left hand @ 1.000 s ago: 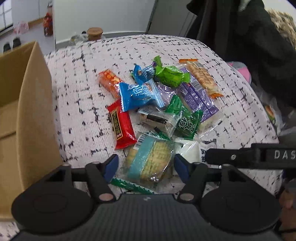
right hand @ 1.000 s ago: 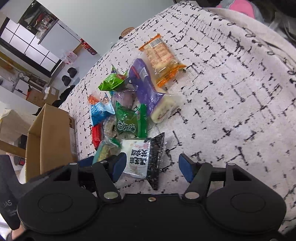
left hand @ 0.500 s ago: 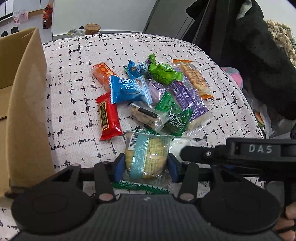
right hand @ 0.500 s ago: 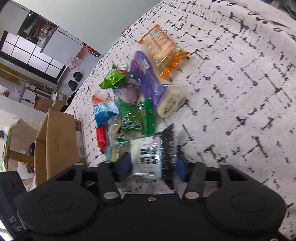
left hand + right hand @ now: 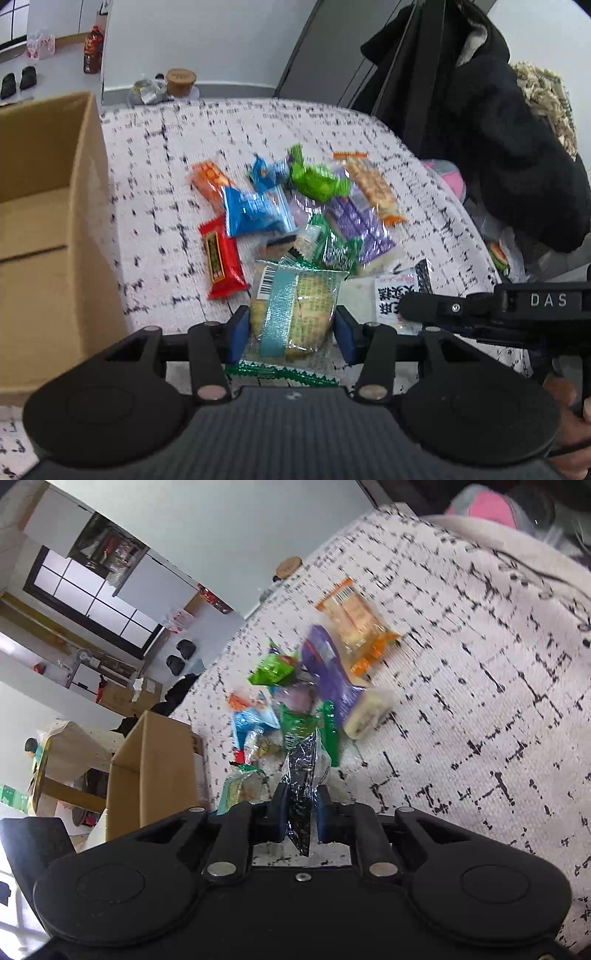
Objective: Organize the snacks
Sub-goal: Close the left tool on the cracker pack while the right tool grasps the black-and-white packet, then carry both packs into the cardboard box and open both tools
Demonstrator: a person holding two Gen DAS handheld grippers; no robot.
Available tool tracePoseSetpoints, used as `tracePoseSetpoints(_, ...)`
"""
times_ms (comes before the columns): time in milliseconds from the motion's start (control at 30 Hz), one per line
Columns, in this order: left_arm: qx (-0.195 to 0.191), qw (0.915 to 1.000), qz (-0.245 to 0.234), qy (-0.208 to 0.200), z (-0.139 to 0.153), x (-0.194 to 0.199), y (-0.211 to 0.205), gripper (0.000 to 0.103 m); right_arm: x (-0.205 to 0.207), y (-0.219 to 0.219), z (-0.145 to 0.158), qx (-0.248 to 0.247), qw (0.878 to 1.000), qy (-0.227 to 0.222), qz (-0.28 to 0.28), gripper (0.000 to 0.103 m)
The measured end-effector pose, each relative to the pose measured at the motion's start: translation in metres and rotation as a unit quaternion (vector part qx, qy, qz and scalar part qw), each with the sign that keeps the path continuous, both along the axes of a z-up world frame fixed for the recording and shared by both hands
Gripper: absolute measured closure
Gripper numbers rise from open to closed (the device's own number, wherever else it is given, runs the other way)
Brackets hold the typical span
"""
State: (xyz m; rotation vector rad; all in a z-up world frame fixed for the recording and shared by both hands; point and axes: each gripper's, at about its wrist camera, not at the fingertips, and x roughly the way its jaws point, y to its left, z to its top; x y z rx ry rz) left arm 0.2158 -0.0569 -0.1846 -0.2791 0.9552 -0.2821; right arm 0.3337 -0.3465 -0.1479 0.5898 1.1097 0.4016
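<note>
My left gripper [image 5: 291,334] is shut on a clear biscuit pack with a teal band [image 5: 293,314], held just above the cloth-covered table [image 5: 166,155]. My right gripper [image 5: 302,814] is shut on a white and black snack packet [image 5: 304,775], squeezed edge-on between the pads; it shows in the left wrist view [image 5: 397,293] too. Several snacks lie in a pile beyond: a red bar [image 5: 219,256], a blue pack [image 5: 255,212], a green candy [image 5: 317,181], a purple pack [image 5: 360,227], an orange cracker pack [image 5: 373,188]. A green-edged wrapper [image 5: 280,374] lies under my left gripper.
An open cardboard box [image 5: 48,229] stands at the table's left edge, also in the right wrist view [image 5: 155,764]. A dark coat [image 5: 480,122] hangs at the right. A jar with a wooden lid [image 5: 180,82] stands at the far edge.
Both grippers closed from open onto their packets. The left lifted the biscuit pack slightly; the right squeezed the white and black packet narrow and raised it.
</note>
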Motion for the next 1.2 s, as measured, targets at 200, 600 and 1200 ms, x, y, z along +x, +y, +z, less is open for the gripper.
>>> tracePoseSetpoints(200,0.003,0.9995,0.011,-0.030,0.021,-0.006,0.009,0.056,-0.003,0.010,0.017,-0.006,1.000,-0.025,-0.005,0.088)
tracePoseSetpoints(600,-0.005,0.9972,0.023,-0.071,0.049,-0.013,0.024,0.056,-0.008,0.022,0.049,-0.006,0.998,-0.069,-0.008,0.088)
tracePoseSetpoints(1200,0.020,0.9887,0.105,-0.105,0.084,-0.031,0.096,0.056,0.006,0.086,0.071,0.027,0.992,-0.116,0.035,0.088)
